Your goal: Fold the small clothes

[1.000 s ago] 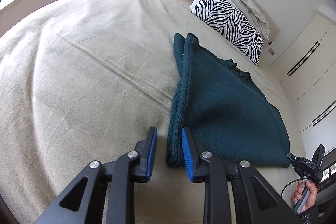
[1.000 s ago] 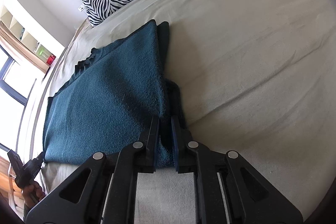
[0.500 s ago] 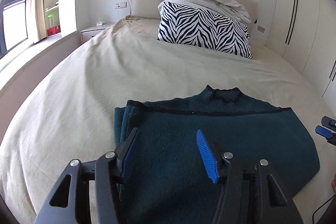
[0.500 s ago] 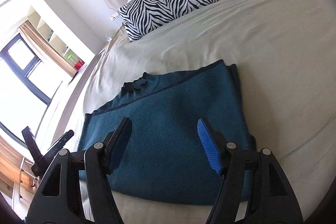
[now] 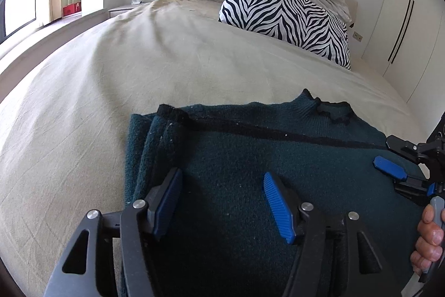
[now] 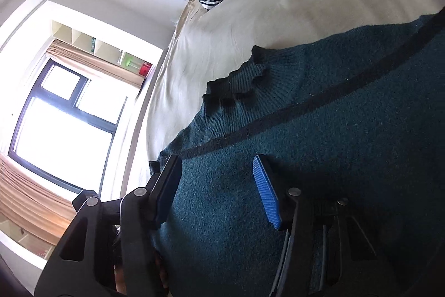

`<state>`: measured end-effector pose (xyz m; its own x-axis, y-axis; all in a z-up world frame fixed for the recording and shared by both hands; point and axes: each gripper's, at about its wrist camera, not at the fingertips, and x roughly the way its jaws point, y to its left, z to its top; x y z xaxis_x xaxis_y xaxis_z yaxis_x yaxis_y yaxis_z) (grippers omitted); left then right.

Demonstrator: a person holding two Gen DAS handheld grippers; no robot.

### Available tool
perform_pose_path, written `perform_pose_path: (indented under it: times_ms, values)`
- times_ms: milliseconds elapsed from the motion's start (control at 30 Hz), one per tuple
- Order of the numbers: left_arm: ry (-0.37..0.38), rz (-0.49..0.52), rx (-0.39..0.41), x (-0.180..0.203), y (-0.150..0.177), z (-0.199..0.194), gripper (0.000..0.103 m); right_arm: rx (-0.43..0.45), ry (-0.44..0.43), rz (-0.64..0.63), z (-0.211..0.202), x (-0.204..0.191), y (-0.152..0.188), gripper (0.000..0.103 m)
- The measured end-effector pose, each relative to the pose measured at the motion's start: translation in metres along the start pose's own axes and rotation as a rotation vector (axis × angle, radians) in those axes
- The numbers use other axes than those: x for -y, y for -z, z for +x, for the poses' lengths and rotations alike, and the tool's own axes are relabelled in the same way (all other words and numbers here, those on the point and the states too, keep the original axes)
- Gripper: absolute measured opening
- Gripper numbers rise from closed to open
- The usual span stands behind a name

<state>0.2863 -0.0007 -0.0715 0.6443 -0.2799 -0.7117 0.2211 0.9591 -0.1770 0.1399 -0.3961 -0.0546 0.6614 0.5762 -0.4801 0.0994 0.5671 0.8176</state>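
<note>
Clearly our sweater (image 5: 278, 157) is soft and floppy; with left gripper (image 5: 222, 202) and right gripper (image 6: 217, 191) both spread wide, we'd pinch its near hem.

No readable text, labels, brands or numbers, perhaps too small on the distant shelf items

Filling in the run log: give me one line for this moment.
left gripper: open, over sweater | right gripper: open, over sweater | teal sweater: folded, flat on bed
</note>
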Motion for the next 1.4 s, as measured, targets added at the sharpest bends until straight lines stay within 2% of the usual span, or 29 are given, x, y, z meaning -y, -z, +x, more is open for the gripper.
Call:
perform_pose_path:
  times_ms: [67, 167, 233, 267, 367, 400, 500, 567, 667, 767, 867, 900, 967, 1000, 1100, 1300, 1400]
  values:
    - [-0.008, 0.013, 0.000, 0.004, 0.002, 0.000, 0.067, 0.046, -0.047, 0.037, -0.019, 0.020, -0.006, 0.031]
    - [-0.016, 0.025, -0.001, 0.005, 0.001, 0.001, 0.068, 0.167, 0.025, 0.078, -0.062, 0.048, -0.020, 0.032]
    - [-0.018, 0.029, -0.002, 0.006, 0.001, 0.001, 0.068, 0.232, -0.008, 0.161, -0.090, 0.075, -0.027, 0.030]
    - [-0.021, 0.032, -0.002, 0.006, 0.002, 0.001, 0.068, 0.271, 0.009, 0.177, -0.105, 0.082, -0.029, 0.030]
    - [-0.023, 0.034, -0.002, 0.007, 0.002, 0.001, 0.068, 0.357, 0.143, 0.187, -0.139, 0.091, -0.032, 0.032]
    - [-0.023, 0.034, -0.002, 0.007, 0.002, 0.001, 0.068, 0.379, 0.185, 0.217, -0.151, 0.098, -0.030, 0.038]
    - [-0.025, 0.035, -0.001, 0.007, 0.002, 0.001, 0.068, 0.412, 0.218, 0.231, -0.175, 0.095, -0.021, 0.040]
    - [-0.027, 0.037, -0.001, 0.007, 0.002, 0.001, 0.069, 0.407, 0.203, 0.188, -0.183, 0.078, -0.013, 0.042]
    - [-0.031, 0.041, 0.000, 0.008, 0.002, 0.001, 0.069, 0.319, 0.125, 0.085, -0.162, 0.028, 0.008, 0.046]
    - [-0.032, 0.041, 0.000, 0.008, 0.003, 0.001, 0.069, 0.120, 0.048, -0.024, -0.104, -0.025, 0.040, 0.049]
    - [-0.030, 0.040, 0.000, 0.008, 0.003, 0.000, 0.069, -0.078, -0.040, -0.073, -0.047, -0.056, 0.084, 0.049]
    - [-0.030, 0.040, 0.001, 0.007, 0.003, 0.000, 0.069, -0.124, -0.054, -0.093, -0.032, -0.062, 0.097, 0.049]
    - [-0.027, 0.039, 0.002, 0.008, 0.003, 0.000, 0.069, -0.179, -0.021, -0.109, -0.015, -0.059, 0.123, 0.049]
    - [-0.025, 0.038, 0.003, 0.008, 0.003, 0.000, 0.069, -0.181, -0.004, -0.091, -0.011, -0.051, 0.126, 0.047]
    - [-0.024, 0.038, 0.005, 0.008, 0.003, 0.000, 0.069, -0.131, -0.079, -0.005, -0.028, -0.025, 0.123, 0.042]
    - [-0.022, 0.038, 0.008, 0.007, 0.003, 0.001, 0.069, 0.056, -0.071, 0.108, -0.101, 0.027, 0.103, 0.041]
    - [-0.023, 0.038, 0.008, 0.007, 0.002, 0.000, 0.069, 0.163, -0.030, 0.149, -0.142, 0.049, 0.101, 0.040]
